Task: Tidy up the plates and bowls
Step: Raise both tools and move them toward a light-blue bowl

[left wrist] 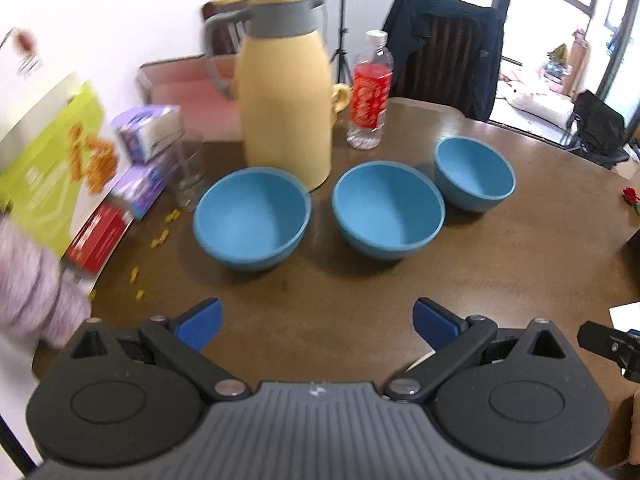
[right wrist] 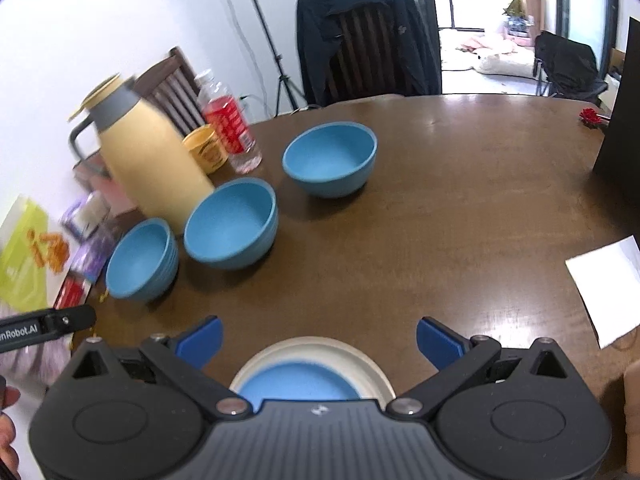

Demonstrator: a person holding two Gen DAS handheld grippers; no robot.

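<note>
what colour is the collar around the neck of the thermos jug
Grey, on a pale yellow thermos jug; the collar shows best in the left wrist view.

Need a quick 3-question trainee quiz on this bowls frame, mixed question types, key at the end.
1. How many blue bowls stand on the table?
2. True or false: the left tool is shut on a bowl.
3. What lies nearest the right tool? A) plate B) water bottle C) yellow jug

Key:
1. Three: left bowl, middle bowl, right bowl.
2. False; it is open and holds nothing.
3. A, the plate, a white rim with a blue centre. The water bottle and yellow jug stand far back.
</note>
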